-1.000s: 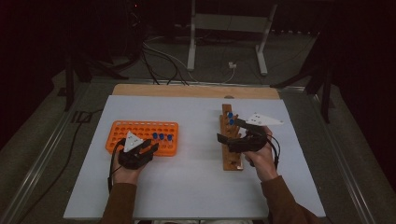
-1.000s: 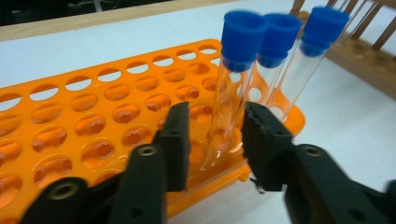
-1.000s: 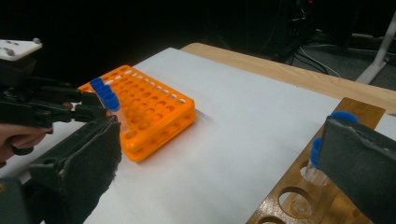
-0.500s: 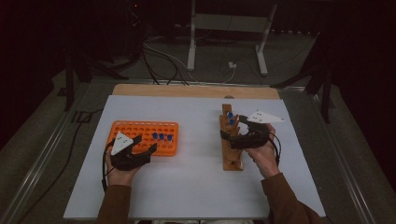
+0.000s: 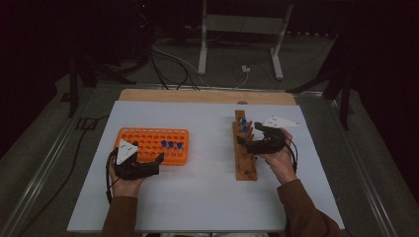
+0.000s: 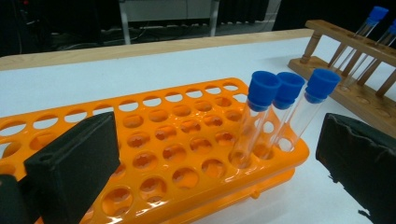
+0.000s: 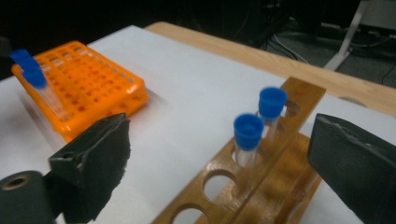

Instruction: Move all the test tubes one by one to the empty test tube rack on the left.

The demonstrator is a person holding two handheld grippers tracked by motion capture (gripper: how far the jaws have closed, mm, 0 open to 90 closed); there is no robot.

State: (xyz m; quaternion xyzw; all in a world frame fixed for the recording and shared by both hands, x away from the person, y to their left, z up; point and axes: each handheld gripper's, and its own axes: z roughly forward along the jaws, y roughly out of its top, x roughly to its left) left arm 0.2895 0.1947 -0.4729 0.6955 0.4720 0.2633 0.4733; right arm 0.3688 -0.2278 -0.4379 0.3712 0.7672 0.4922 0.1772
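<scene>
Between the wide left jaws, three blue-capped tubes (image 6: 280,116) in the orange rack (image 6: 154,154)

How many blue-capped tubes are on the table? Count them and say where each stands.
5. Three stand in a row at the orange rack's end. Two stand in the wooden rack.

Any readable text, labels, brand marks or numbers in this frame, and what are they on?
None can be read.
Orange rack: plain holes, no numbers visible.
Blue-capped tubes: no labels seen.
Wooden rack: a small roundish mark on its base, too blurred to read.
Grey plates on the grippers: dots only, no text.
</scene>
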